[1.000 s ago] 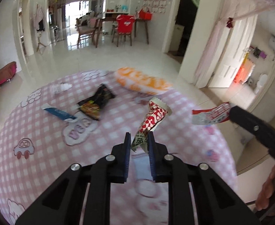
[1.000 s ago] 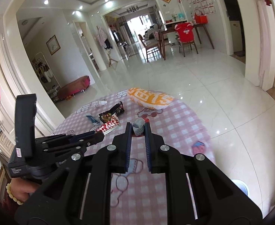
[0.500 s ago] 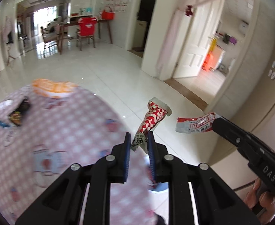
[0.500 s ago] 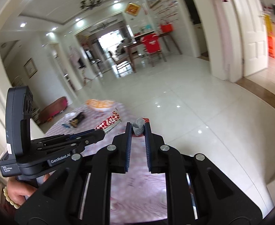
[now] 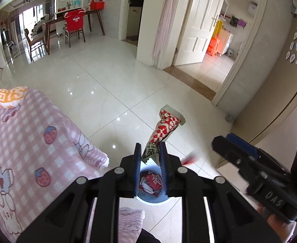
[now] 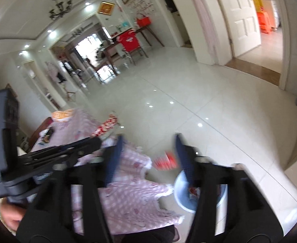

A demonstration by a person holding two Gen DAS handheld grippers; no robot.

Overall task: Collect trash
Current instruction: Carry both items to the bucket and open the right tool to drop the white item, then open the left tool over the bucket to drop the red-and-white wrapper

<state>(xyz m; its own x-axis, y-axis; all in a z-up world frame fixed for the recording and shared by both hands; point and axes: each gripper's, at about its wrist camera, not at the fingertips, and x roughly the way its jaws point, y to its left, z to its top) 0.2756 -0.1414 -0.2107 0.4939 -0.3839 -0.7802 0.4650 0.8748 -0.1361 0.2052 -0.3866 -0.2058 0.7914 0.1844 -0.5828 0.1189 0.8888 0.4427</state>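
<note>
Red wrapper (image 6: 165, 160) falling, right gripper (image 6: 148, 158) opening

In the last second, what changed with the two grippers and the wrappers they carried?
Both grippers swung from over the pink checked tablecloth to above the blue bin on the floor. The right gripper let go: its jaws are opening and its red-and-white wrapper is falling, blurred. The left gripper stays shut on the red patterned wrapper.
</note>
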